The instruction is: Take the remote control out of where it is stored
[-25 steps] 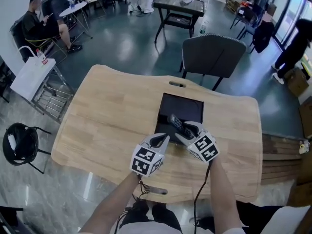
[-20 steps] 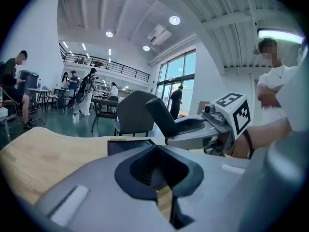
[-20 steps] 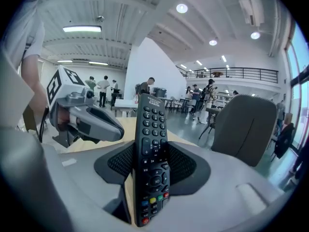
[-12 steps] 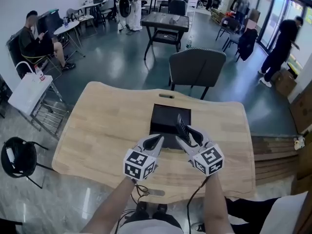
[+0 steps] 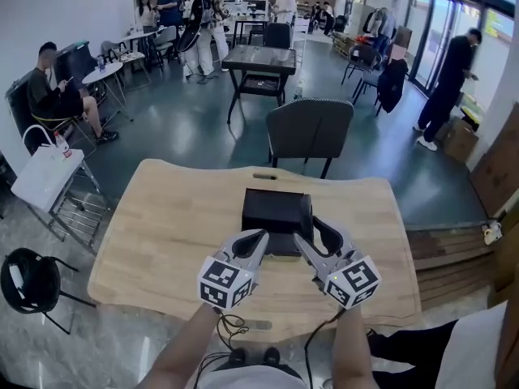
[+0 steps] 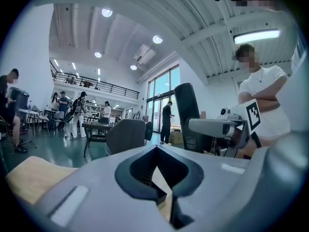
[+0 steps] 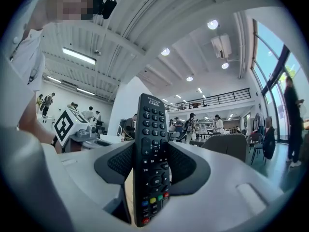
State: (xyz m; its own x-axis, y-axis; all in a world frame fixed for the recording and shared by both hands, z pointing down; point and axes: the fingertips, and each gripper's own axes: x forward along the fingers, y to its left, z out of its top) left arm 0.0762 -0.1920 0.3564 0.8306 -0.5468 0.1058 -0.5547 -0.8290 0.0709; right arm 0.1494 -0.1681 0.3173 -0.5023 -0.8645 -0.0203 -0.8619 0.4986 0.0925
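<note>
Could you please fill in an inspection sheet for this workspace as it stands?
Surface: wooden table, holding only the black box.
Job's things: remote control upright, held out of the black box.
Clutter: nothing seen.
Grippers: right gripper shut on the remote control; left gripper shut, empty.
Cables: one cable hangs below the right gripper.
Surroundings: grey chair behind the table; people further off.

Remote control (image 7: 150, 144) brand print too small; box (image 5: 272, 215) interior hidden.
</note>
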